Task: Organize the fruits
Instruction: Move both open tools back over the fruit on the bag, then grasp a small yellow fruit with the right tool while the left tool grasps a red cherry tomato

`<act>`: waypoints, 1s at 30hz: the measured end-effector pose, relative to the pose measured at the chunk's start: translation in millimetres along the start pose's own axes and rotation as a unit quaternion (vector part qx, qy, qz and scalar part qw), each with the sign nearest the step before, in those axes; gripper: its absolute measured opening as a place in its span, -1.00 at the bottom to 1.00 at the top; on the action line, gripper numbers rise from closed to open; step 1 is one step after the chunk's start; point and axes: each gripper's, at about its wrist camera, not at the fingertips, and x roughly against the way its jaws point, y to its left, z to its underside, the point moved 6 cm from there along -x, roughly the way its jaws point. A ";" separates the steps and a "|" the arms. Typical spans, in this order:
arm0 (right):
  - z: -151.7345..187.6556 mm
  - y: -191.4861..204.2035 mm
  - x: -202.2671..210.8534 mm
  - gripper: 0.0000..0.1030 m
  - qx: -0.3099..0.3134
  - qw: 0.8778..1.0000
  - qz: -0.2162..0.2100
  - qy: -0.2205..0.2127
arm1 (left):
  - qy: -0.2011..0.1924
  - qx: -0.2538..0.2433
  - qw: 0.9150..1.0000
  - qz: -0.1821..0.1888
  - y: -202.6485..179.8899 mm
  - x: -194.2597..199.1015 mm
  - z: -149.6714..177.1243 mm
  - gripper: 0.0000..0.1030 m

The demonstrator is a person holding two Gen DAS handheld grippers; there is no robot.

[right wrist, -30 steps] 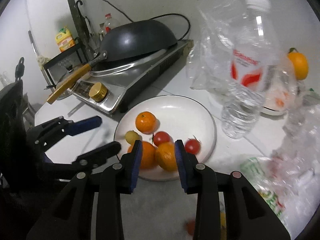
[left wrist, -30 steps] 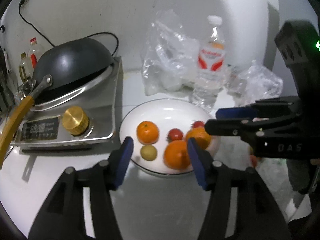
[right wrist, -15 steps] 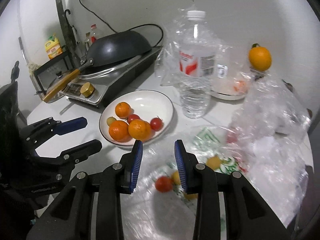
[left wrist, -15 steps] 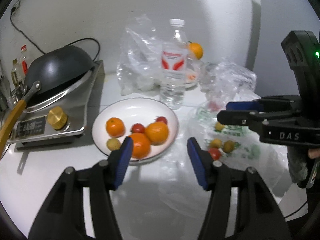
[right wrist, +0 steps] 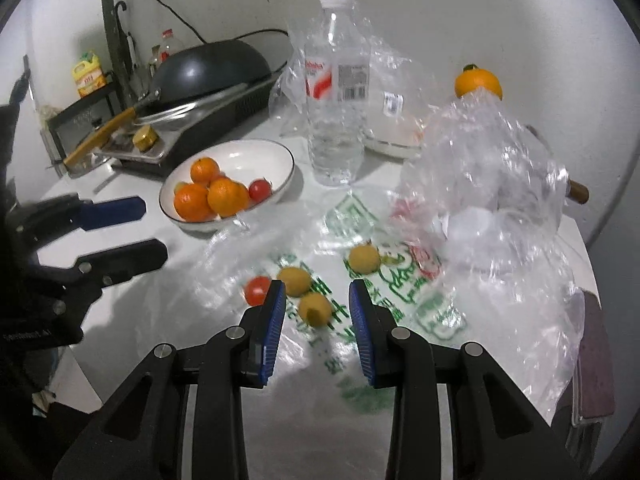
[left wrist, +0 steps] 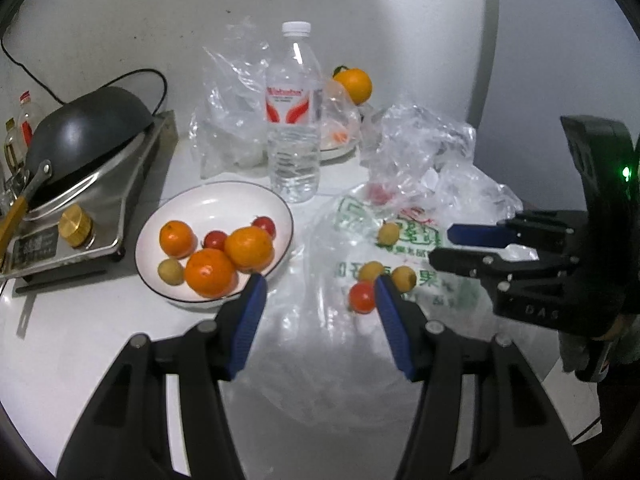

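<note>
Left gripper (left wrist: pixel 320 296): fingers apart, empty.
Right gripper (right wrist: pixel 316 304): fingers narrowly apart, empty.
Plate (left wrist: pixel 208 200): oranges, tomatoes, ten o'clock.
Loose fruit (right wrist: pixel 314 309): on plastic bag (right wrist: pixel 360 280), twelve o'clock of the right fingers.

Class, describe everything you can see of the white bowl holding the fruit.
The white bowl is round, shallow and glossy, seemingly ceramic, with a thin dark rim. It sits upright on the white counter between the cooker and the clear bag. It holds three oranges, two red tomatoes and a small yellow-green fruit. No claw touches it.
</note>
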 end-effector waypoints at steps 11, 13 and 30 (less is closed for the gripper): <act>17.1 -3.1 -20.0 -0.32 -0.030 0.999 -0.020 0.009 | 0.016 -0.029 0.999 -0.007 -21.3 0.2 0.3 0.12; 19.3 -4.7 -25.0 -0.32 -0.034 0.999 -0.017 0.018 | 0.022 -0.031 0.999 -0.010 -22.9 -3.1 1.5 0.12; 15.7 -9.6 -47.9 -0.37 -0.050 0.996 -0.051 0.055 | 0.039 -0.075 0.996 0.010 -50.8 -21.7 3.0 0.11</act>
